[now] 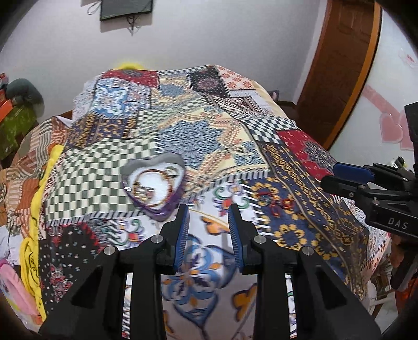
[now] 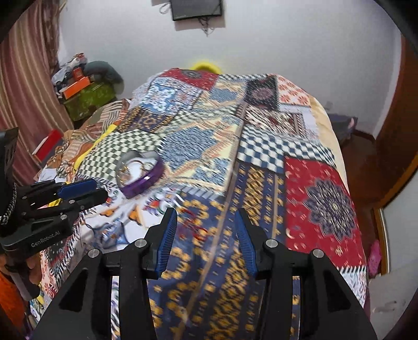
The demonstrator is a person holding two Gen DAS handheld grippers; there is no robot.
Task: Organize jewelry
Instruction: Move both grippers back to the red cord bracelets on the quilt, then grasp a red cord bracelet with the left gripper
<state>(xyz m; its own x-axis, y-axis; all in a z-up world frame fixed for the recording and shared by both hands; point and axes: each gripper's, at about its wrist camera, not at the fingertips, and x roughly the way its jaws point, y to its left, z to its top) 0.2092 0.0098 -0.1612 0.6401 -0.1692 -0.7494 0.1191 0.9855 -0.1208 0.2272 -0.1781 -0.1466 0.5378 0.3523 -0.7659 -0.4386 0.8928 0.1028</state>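
Observation:
A purple heart-shaped jewelry box lies open on the patterned bedspread, with gold bangles inside on its white lining. It also shows in the right wrist view. Small red rings or earrings lie on the blue-and-gold patch, and show blurred in the right wrist view. My left gripper is open and empty, just right of and nearer than the box. My right gripper is open and empty, just above the red pieces.
The bedspread covers a bed with yellow cloth along its left side. Boxes and clutter stand at the far left by a curtain. A wooden door is at the right. A dark frame hangs on the wall.

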